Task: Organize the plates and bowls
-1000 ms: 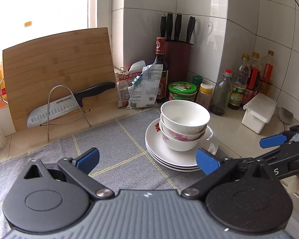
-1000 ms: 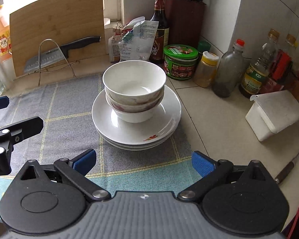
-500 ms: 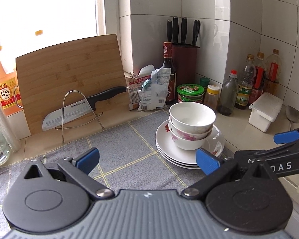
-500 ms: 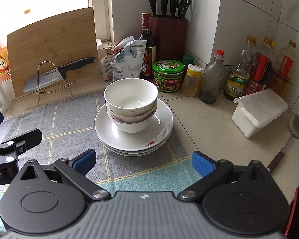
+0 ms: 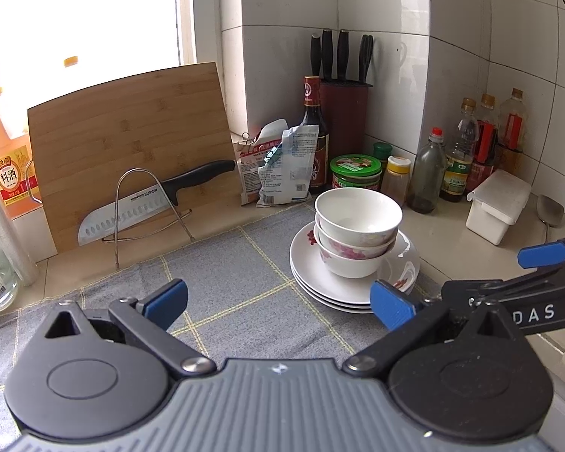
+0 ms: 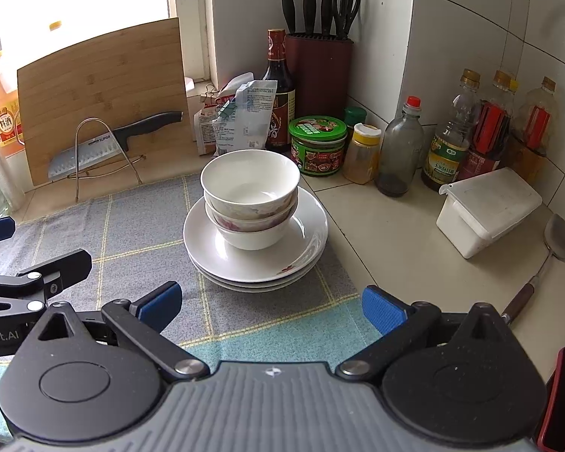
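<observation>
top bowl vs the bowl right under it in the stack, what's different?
1. The top bowl shows a plain white wall; the second bowl carries a pink floral print on its outside.
2. The top bowl's inside is fully visible and empty; the second bowl is nested under it, so only its rim band shows.
3. The top bowl bears nothing; the second bowl holds the top one.

Shared: both are white, upright, and sit in the stack on the plates.

Oil jug [image 5: 4, 158] half behind cutting board [image 5: 132, 143], cut by edge.
</observation>
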